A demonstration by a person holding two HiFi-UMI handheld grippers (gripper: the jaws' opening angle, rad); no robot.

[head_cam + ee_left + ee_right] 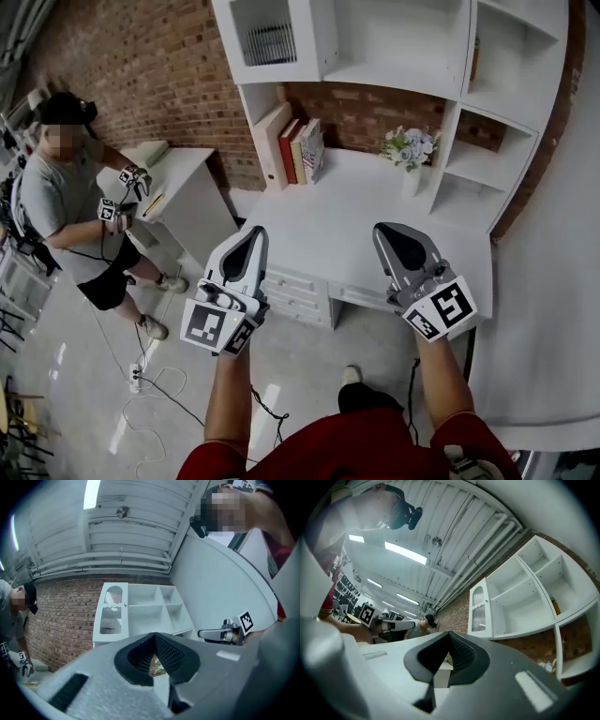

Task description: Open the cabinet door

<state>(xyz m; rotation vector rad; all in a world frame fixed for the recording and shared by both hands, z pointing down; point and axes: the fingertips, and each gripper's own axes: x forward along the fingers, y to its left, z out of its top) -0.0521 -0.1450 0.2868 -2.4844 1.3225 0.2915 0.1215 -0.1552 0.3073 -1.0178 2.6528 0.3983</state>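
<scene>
fingers pressed together above white desk beside brick wall.

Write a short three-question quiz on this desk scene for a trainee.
1. True or false: the cabinet door is closed.
2. What stands on the desk left of the flowers? A books, B lamp, C mug.
3. Fill in: the jaws of the left gripper and right gripper are both ____.
Key: 1 true; 2 A; 3 shut.
</scene>
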